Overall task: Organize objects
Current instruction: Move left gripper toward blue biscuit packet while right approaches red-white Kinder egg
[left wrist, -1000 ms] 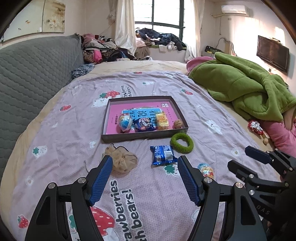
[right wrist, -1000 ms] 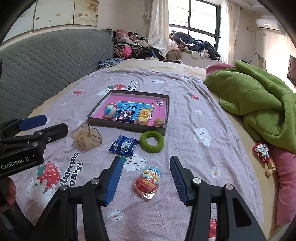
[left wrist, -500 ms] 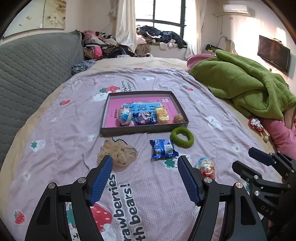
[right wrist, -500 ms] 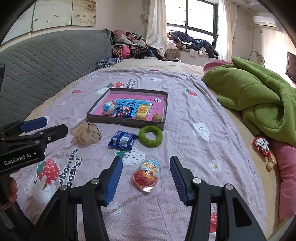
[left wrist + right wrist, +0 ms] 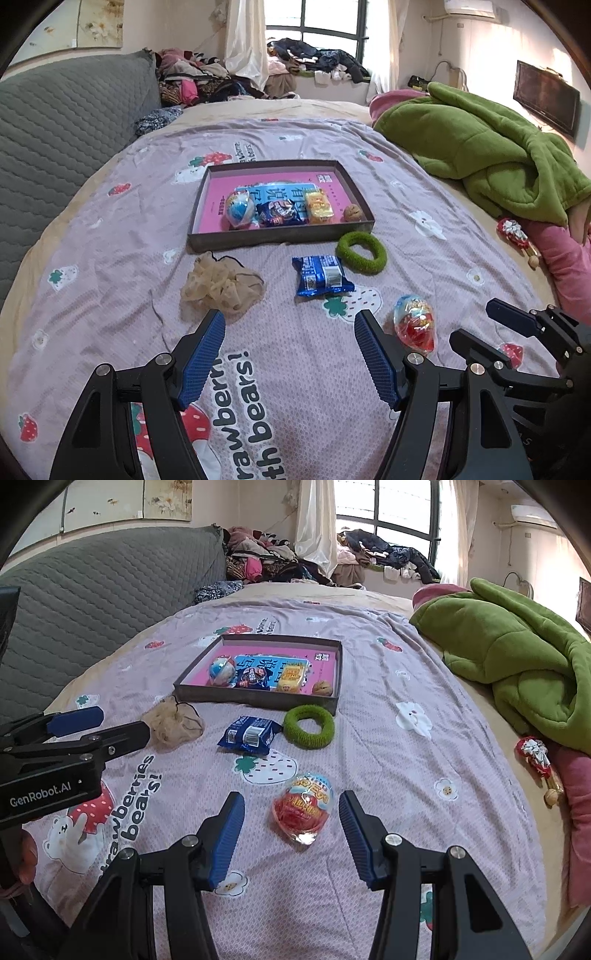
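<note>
Hovering wide open, the right gripper (image 5: 291,814) framed a red-and-blue foil-wrapped toy egg (image 5: 303,808) on the lilac strawberry-print bedsheet (image 5: 388,775), pads not touching. Left gripper (image 5: 290,336) gaped empty nr beige mesh scrunchie (image 5: 221,286), w/ shallow dark cardboard tray (image 5: 280,238) beyond.

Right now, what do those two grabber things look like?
Both are black, angular frames with silver screws. Each has two long fingers ending in blue ribbed pads. The left gripper shows white "GenRobot.AI" lettering on its side in the right wrist view. The right gripper looks the same. No cables or sleeves show.
</note>
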`<state>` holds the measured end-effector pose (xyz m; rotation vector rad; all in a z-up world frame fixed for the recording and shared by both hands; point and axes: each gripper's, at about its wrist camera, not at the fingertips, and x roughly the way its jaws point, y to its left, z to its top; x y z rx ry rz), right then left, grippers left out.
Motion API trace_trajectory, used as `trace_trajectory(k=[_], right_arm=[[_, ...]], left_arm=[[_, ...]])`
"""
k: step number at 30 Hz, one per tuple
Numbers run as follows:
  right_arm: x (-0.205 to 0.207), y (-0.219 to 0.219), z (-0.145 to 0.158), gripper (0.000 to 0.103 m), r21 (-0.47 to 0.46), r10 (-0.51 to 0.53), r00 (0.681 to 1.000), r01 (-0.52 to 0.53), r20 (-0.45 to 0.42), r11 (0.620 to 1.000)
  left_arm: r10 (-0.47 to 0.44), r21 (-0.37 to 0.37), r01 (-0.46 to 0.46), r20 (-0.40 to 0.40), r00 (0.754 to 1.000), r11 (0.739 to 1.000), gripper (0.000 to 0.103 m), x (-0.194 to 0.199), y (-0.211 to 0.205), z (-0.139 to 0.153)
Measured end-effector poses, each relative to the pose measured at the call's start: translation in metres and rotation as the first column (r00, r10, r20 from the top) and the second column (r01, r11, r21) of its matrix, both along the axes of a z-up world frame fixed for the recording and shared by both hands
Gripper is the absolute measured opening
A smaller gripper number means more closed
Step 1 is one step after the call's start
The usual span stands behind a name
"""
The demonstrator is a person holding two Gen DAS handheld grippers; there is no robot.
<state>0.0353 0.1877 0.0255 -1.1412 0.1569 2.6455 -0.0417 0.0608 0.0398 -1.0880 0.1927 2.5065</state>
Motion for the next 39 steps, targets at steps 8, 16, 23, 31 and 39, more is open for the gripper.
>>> trace_trajectory(k=[8,16,23,31,39], right_arm=[[-0.002,-0.003,-0.009,0.053,-0.002,0.003,1.0,-0.003,0.018,1.0],[-0.007,-0.003,-0.019,0.053,-0.012,0.005,1.0,-0.005,0.031,1.0],[-0.012,0.0,-0.03,0.053,-0.025,-0.002,0.999,0.003,0.045,1.0],[-0.018,0.006,-0.04,0.053,-0.042,-0.014,0.998,0.017,0.054,0.999],[-0.028,0.012,-0.051,0.053,-0.058,-0.028,0.997,0.032,0.069,0.998]], left_arm=[[-0.003,-0.008,0.003,0.022,1.0,1.0,0.074,-0.002,0.001,-0.01],[-0.013,-0.016,0.013,0.041,0.999,1.0,0.074,-0.006,0.007,-0.021],[-0.016,-0.024,0.018,0.059,0.998,1.0,0.074,-0.012,0.013,-0.031],[-0.025,-0.029,0.027,0.078,0.997,0.999,0.074,-0.022,0.023,-0.042],[-0.029,-0.032,0.032,0.103,0.994,0.999,0.074,-0.038,0.031,-0.051]])
